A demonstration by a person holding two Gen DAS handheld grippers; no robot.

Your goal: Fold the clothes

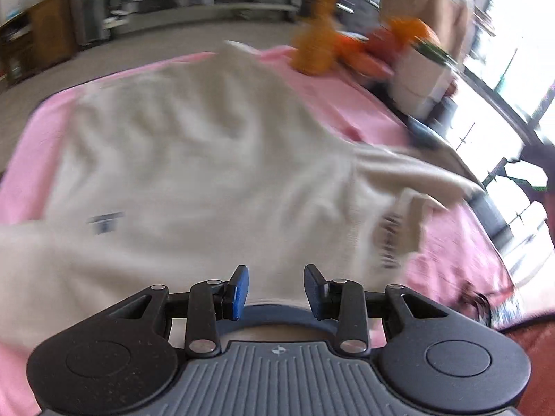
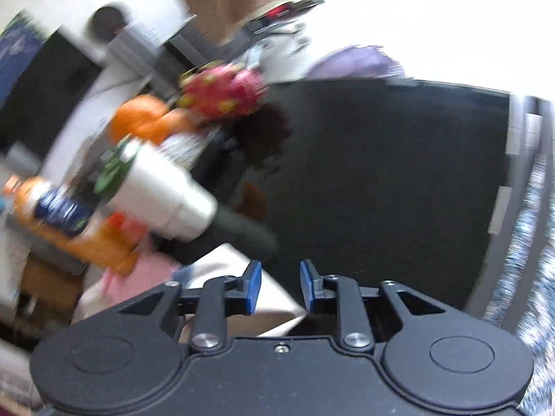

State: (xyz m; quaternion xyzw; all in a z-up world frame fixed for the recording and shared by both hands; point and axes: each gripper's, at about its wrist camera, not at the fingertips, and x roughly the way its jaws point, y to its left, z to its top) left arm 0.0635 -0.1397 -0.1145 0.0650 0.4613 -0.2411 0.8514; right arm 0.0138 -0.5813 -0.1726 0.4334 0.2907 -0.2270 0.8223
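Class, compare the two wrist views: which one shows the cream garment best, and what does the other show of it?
The left wrist view. There the cream garment lies spread over the pink cover, filling most of the picture, though blurred. The right wrist view shows only a small cream corner beside the hand-held gripper's fingers.

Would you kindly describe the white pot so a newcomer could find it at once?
Start from the pink cloth that covers the table. At its far right edge objects are crowded together; among them stands the white pot. It is the only white item there, stepped in shape with green leaves on top, beside the orange plush toys.
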